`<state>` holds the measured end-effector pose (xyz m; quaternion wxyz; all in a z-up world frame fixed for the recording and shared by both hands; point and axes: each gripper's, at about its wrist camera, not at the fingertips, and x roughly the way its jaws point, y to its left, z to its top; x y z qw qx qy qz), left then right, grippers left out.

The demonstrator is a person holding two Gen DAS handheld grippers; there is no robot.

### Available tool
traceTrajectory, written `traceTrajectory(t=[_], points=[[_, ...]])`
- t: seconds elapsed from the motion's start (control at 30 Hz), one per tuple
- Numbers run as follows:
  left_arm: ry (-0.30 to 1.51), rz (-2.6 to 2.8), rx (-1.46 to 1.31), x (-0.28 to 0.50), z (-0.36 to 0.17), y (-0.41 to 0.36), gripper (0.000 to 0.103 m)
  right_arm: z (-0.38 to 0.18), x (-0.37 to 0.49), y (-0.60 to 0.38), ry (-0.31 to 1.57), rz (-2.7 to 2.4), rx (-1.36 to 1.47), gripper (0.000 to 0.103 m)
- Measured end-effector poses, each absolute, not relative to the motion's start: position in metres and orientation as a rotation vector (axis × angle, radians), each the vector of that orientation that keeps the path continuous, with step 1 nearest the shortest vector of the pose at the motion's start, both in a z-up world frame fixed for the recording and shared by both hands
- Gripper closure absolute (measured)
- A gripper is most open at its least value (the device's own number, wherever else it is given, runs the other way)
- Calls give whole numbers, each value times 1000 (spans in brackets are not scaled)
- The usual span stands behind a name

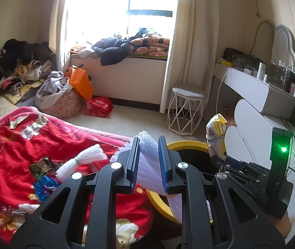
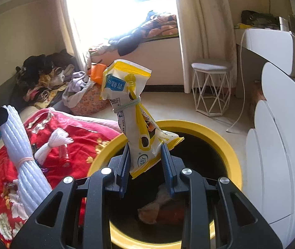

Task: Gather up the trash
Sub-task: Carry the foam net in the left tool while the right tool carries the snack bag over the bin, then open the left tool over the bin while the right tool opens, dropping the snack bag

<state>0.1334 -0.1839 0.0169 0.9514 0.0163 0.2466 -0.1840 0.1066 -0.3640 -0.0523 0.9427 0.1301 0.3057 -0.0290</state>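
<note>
Two pieces of trash hang over the yellow-rimmed bin (image 2: 226, 145): the right gripper (image 2: 146, 159) clamps a tied yellow snack bag (image 2: 134, 112); the left gripper (image 1: 148, 161) pinches white foam netting (image 1: 147, 166); seemingly the drop step; next, spread both.

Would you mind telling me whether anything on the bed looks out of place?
Yes: litter lies on the red blanket: a white tied bundle, a blue wrapper and a small dark packet. The bin stands beside the bed.
</note>
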Motion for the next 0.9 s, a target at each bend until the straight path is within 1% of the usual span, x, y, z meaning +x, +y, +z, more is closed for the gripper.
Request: traceTrajectory(t=[0.77,0.87,0.9], points=[[598,-417,37,177,-34,-232,89,-80,116,-403,705,-113,375,75],[613,-416,19,183,-38,-233,87,-82,116,-404,714,-106,391,74],[618,-409,10,185,-39,-233,83,-83,117,-405,718,-107,395,73]])
